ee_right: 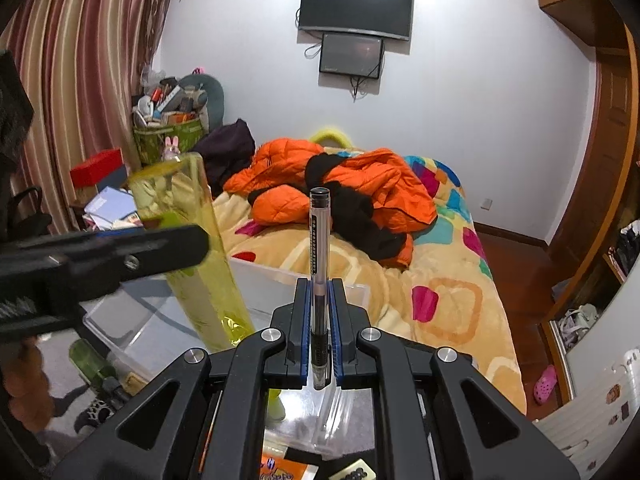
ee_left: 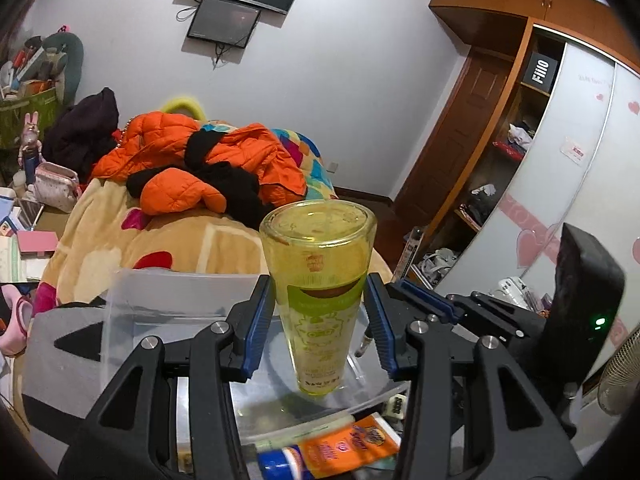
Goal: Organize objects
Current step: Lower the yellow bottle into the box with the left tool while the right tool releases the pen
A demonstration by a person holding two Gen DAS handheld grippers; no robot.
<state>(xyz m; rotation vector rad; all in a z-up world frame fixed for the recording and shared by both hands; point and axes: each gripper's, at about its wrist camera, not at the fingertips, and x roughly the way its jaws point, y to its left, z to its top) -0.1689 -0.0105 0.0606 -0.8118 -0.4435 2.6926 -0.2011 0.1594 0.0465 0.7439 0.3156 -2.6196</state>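
Note:
A tall yellow-green clear bottle [ee_left: 320, 236] stands upright between the blue pads of my left gripper [ee_left: 318, 308], which is shut on its printed middle; its narrow end hangs over a clear plastic bin [ee_left: 160, 292]. In the right wrist view the same bottle [ee_right: 192, 240] is at the left, with a black finger of the left gripper [ee_right: 120, 256] across it. My right gripper [ee_right: 319, 292] is shut on a clear pen [ee_right: 319, 248] with a black cap, held upright. The bin's far wall [ee_right: 280, 276] lies just behind it.
An orange and blue tube [ee_left: 348, 444] and small items lie below the grippers. Beyond the bin is a bed with an orange jacket [ee_left: 192, 152] and black clothes. A cluttered side table [ee_right: 108, 204] stands left, and a wardrobe [ee_left: 560, 160] right.

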